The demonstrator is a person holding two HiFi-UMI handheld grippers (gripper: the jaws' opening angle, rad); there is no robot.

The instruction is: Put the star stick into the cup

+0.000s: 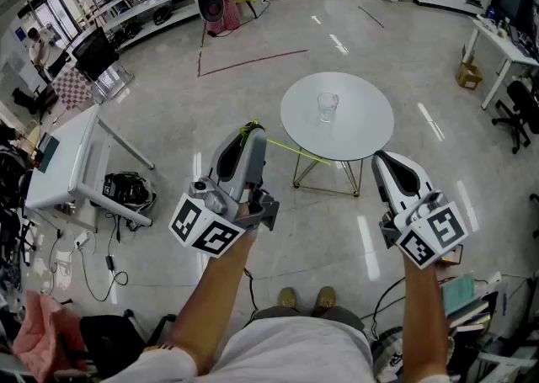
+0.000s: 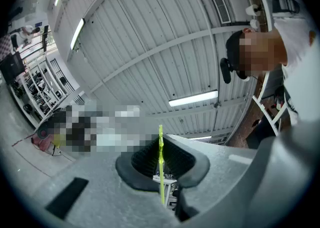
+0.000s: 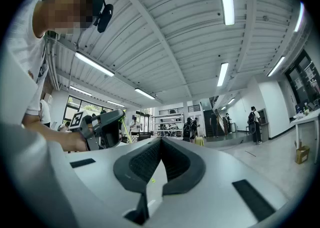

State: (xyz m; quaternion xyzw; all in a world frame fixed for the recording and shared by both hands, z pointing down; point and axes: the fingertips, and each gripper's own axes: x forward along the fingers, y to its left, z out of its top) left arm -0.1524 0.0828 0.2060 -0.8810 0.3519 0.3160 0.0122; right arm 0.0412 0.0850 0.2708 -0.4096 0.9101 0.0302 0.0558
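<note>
A clear glass cup [image 1: 328, 106] stands upright near the middle of a round white table [image 1: 370, 133] ahead of me. My left gripper [image 1: 248, 130] is held up in front of the table's left side, shut on a thin yellow-green star stick [image 1: 295, 150] that slants right and down toward the table legs. In the left gripper view the stick [image 2: 160, 172] runs upright between the pressed pads of the left gripper [image 2: 161, 147]. My right gripper [image 1: 383, 158] hovers at the table's near right edge, shut and empty [image 3: 161, 142]. The right gripper view also shows the left gripper [image 3: 102, 127].
A white desk [image 1: 63, 162] stands at the left with a dark bag [image 1: 126, 190] and cables on the floor beneath it. At the far right are a white bench [image 1: 505, 45] and an office chair [image 1: 518, 112]. Shelving lines the back left. My shoes [image 1: 307, 297] are below.
</note>
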